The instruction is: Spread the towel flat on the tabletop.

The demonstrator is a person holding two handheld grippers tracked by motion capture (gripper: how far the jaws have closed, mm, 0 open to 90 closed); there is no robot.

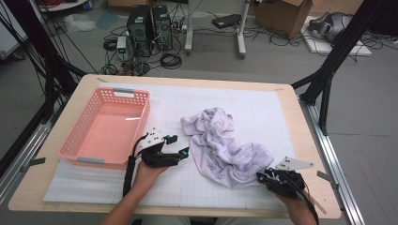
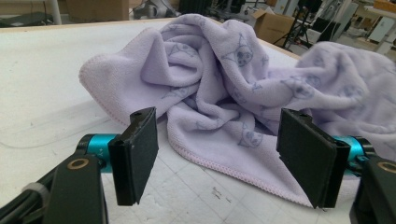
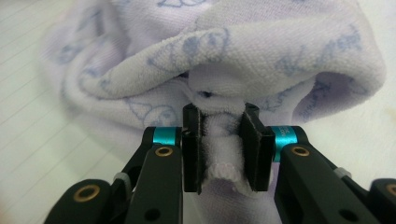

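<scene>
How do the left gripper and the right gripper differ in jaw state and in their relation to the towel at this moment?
The left gripper has its jaws wide apart with nothing between them, while the right gripper has its jaws pinched on a fold of the lilac towel. The left gripper sits just short of the towel's edge, not touching it; the right gripper is at the towel's near right corner, gripping it. Both have black jaws with teal fittings and point at the same towel.
</scene>
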